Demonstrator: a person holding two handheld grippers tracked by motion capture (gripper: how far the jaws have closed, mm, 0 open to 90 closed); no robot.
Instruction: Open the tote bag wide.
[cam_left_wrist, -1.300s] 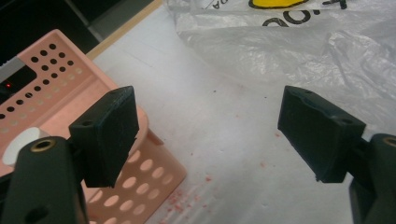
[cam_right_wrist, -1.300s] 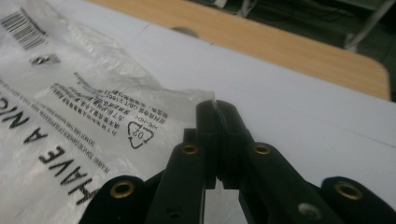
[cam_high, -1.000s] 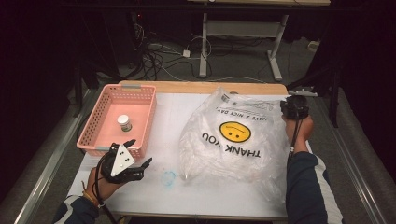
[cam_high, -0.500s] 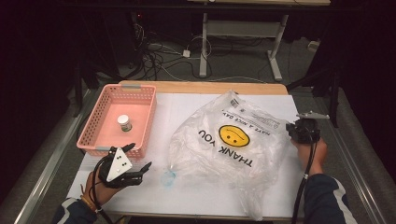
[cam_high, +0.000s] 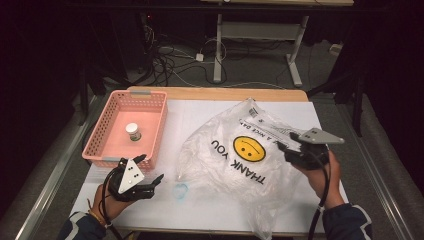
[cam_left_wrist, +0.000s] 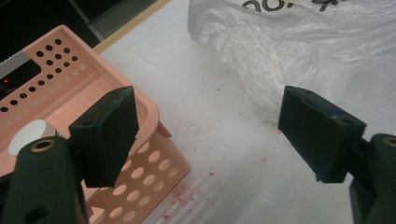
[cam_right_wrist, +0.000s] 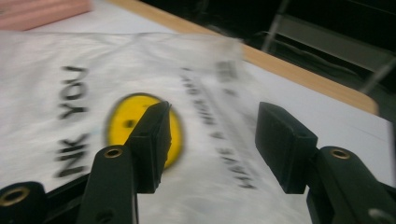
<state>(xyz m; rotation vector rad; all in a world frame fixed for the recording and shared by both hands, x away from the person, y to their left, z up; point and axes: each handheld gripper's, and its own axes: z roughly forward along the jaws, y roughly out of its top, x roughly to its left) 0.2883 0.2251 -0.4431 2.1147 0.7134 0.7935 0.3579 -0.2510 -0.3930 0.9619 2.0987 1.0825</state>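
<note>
We see the clear plastic bag (cam_high: 240, 160) with its yellow smiley face lying flat on the white bench (cam_high: 200, 120), spread across the middle and right. Our right hand-held gripper (cam_high: 287, 147) sits over the bag's right edge; its jaws have just been opening and now stand apart with nothing pinched between them. Our left hand-held gripper (cam_high: 150, 172) hovers released near the pink basket (cam_high: 100, 137), which holds a small white-capped jar (cam_high: 133, 131).
</note>
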